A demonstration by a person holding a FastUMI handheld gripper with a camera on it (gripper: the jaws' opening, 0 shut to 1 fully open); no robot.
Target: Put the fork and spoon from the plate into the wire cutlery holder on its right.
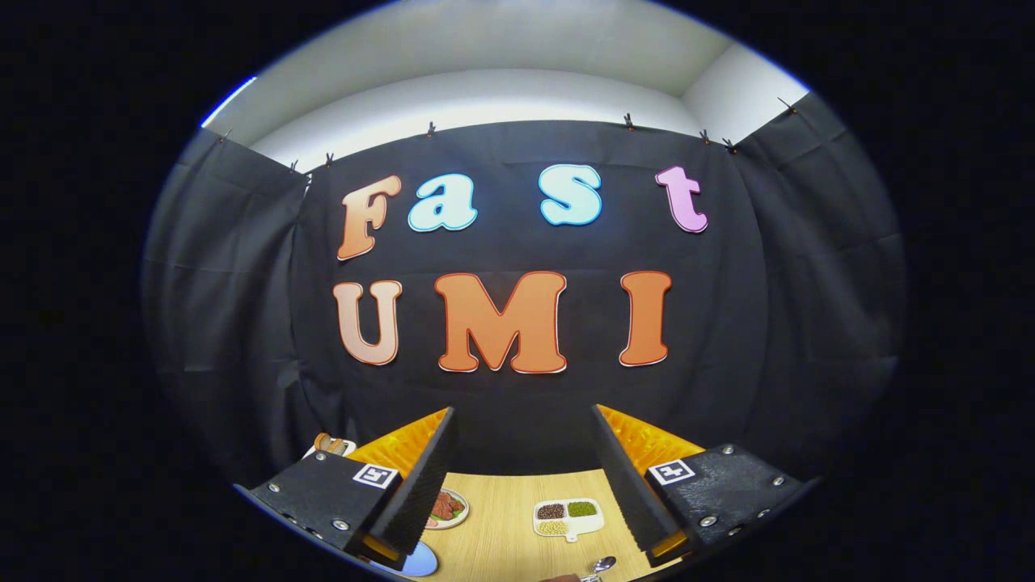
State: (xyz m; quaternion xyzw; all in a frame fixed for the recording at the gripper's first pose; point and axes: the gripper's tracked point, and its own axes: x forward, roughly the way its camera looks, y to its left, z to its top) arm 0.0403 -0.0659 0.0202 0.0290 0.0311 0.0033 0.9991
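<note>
Spoon lies on the surface just below the spread, empty claw, barely in sight. Fork and holder cannot be made out. Pointed at the wall, the claw could descend blind and knock the tray.

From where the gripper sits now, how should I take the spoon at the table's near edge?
Only the spoon bowl shows, low between the open fingers of the gripper; its handle runs out of sight toward you. Tilt down first. Probably grip the narrow handle from above, fingers across it, since the rounded bowl would likely slip.
</note>
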